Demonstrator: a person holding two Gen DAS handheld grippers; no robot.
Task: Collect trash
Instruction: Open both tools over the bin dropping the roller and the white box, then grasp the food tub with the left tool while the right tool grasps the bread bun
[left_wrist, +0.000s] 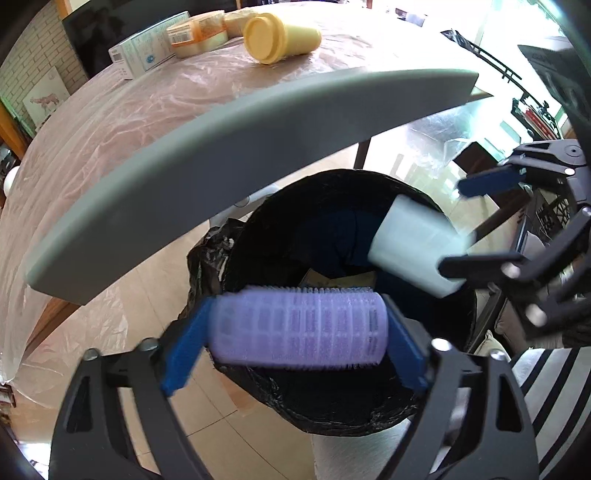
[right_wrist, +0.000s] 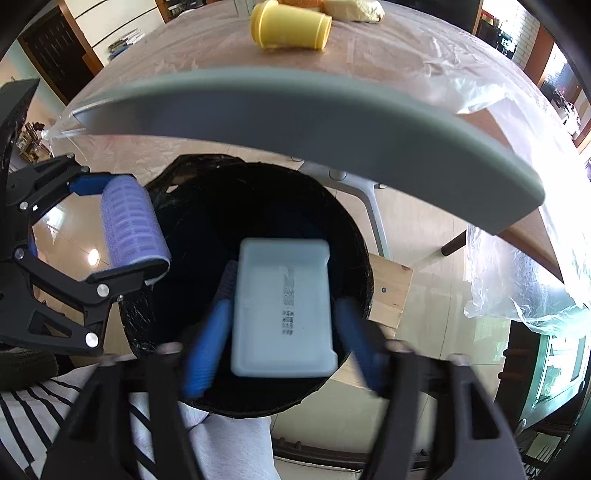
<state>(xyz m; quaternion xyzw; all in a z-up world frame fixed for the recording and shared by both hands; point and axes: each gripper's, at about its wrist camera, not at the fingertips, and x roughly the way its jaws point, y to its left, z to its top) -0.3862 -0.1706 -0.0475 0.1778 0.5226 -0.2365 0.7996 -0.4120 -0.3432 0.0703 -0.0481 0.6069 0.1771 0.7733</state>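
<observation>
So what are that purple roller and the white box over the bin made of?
The purple roller looks like soft moulded plastic: a slotted grid with tiny bristles, matte. The white box seems semi-translucent plastic, smooth with rounded corners and small print; it could be a thin container. The bin liner is glossy, crinkled black plastic film.

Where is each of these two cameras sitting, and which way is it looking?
Left wrist view: sits on the left gripper, looks steeply down into the black-lined bin; a purple hair roller sits between its blue fingers; a striped sleeve shows.
Right wrist view: sits on the right gripper, also looks down into the bin; a white box sits loose between its fingers; white trousers show.
Shared: bin, roller, box, grey table edge, yellow cup, each other's gripper.
</observation>
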